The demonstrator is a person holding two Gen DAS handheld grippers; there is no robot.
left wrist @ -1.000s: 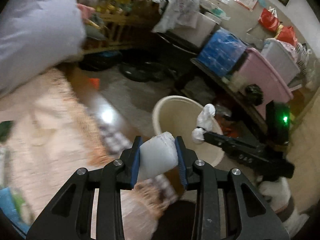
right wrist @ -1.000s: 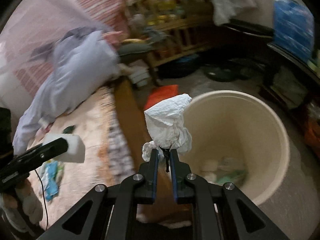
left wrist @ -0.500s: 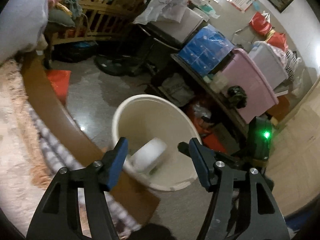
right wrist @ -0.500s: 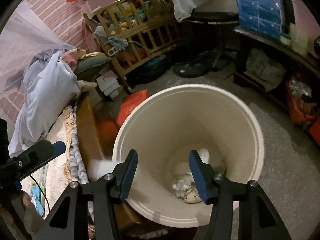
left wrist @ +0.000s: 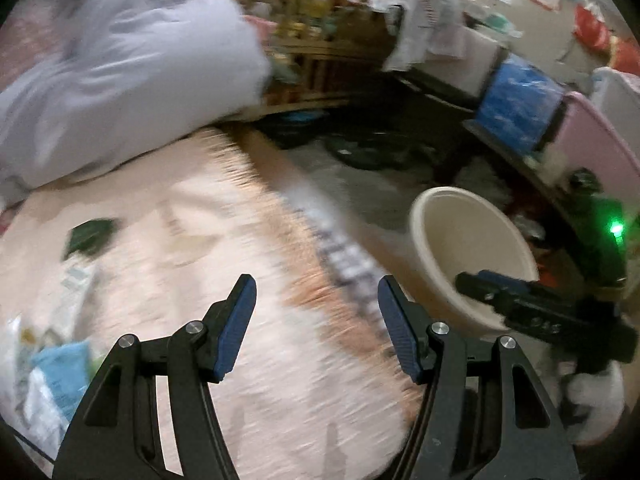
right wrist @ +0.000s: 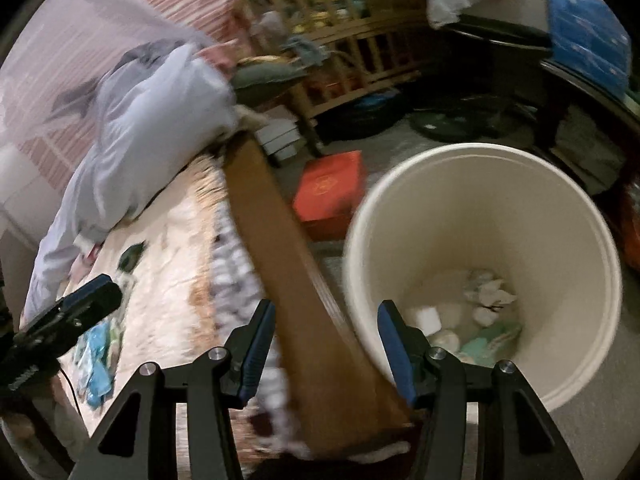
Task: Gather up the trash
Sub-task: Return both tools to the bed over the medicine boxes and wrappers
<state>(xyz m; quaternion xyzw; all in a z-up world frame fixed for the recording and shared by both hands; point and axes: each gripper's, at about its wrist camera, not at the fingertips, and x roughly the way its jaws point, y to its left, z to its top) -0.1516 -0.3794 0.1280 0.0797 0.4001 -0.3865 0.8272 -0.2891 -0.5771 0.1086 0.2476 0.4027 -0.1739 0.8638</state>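
right wrist view looks down into the cream bucket (right wrist: 560, 216), where crumpled tissues (right wrist: 490, 292) and other scraps lie at the bottom; the right gripper (right wrist: 326, 330) is spread and empty above the wooden bed edge (right wrist: 280, 248). left wrist view shows only the bucket's inner wall, plus wrappers (left wrist: 60, 368) on the blanket (left wrist: 240, 360); the left gripper (left wrist: 316, 320) is spread, empty.
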